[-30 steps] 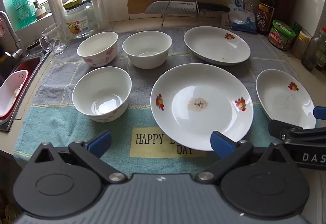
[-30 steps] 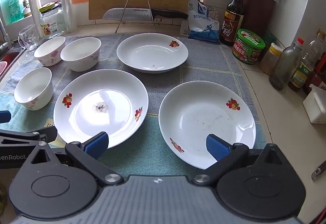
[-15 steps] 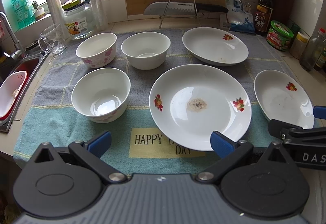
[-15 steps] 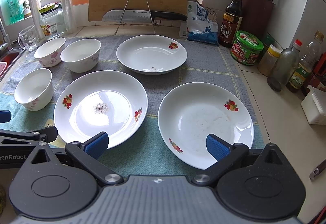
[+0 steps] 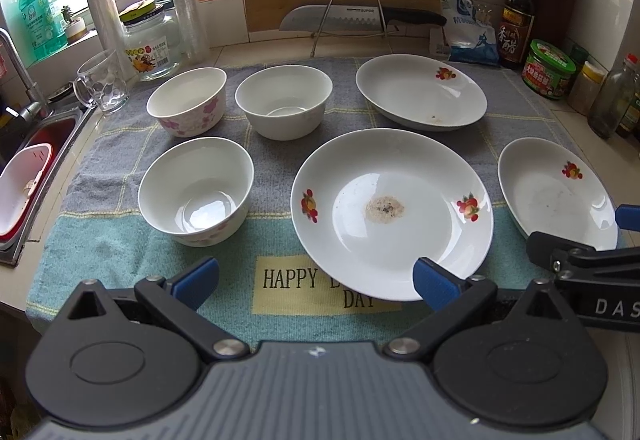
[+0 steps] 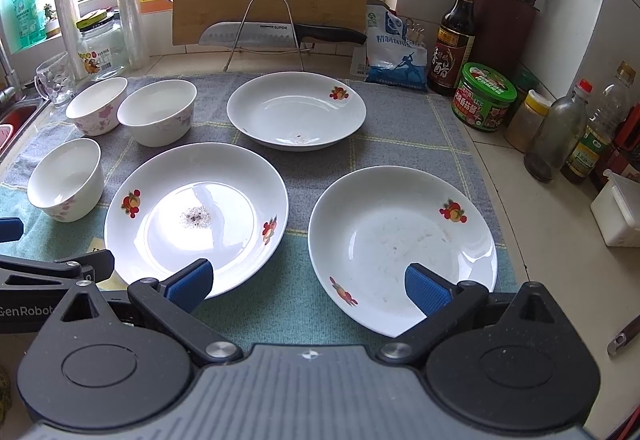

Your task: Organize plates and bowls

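Observation:
Three white plates with fruit prints lie on a towel: a large centre plate (image 5: 392, 212) (image 6: 196, 216), a far plate (image 5: 420, 92) (image 6: 296, 110) and a right plate (image 5: 556, 192) (image 6: 400, 240). Three white bowls stand at the left: a near one (image 5: 196, 190) (image 6: 66, 178), a far-left one (image 5: 186, 100) (image 6: 96, 104) and a far-middle one (image 5: 284, 100) (image 6: 158, 110). My left gripper (image 5: 316, 278) is open and empty, near the centre plate's front edge. My right gripper (image 6: 308, 282) is open and empty, its right finger over the right plate's front rim.
A towel (image 5: 160, 236) covers the counter. A sink (image 5: 36, 144) lies at the left, with a glass mug (image 5: 100, 82) and jar (image 5: 150, 40) behind. A knife on a wire rack (image 6: 276, 32) and a cutting board stand at the back. Bottles and jars (image 6: 484, 96) line the right.
Both grippers have eased slightly back or up; the dishes sit a little lower in view. Nothing was grasped or moved.

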`<action>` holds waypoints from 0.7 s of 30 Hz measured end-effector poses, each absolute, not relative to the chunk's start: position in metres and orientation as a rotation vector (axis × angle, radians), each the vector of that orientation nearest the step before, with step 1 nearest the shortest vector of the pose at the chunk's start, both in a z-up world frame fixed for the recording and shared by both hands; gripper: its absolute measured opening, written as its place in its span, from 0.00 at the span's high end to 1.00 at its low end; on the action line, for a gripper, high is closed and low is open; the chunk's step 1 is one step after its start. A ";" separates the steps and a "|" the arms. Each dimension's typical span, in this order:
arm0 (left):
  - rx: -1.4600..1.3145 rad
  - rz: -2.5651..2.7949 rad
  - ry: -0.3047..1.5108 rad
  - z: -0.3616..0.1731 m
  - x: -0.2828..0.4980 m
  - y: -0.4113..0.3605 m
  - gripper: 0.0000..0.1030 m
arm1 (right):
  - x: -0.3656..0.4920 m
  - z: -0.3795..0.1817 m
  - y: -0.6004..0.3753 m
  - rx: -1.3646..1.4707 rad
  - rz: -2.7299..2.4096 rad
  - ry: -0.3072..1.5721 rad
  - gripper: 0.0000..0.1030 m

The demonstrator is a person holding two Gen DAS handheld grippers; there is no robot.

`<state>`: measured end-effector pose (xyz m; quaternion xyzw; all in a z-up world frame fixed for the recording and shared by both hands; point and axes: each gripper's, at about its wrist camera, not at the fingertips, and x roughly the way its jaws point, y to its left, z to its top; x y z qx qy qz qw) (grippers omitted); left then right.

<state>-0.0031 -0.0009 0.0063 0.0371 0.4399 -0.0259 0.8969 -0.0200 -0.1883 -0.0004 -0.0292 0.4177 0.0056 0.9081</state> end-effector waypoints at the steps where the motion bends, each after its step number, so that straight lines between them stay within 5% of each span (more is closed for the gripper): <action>1: 0.077 -0.054 0.912 0.006 -0.003 -0.001 0.01 | -0.020 -0.001 -0.188 -0.060 0.012 0.862 0.00; 21: 0.077 -0.054 0.913 0.007 -0.002 -0.002 0.01 | -0.016 0.000 -0.189 -0.064 0.011 0.860 0.00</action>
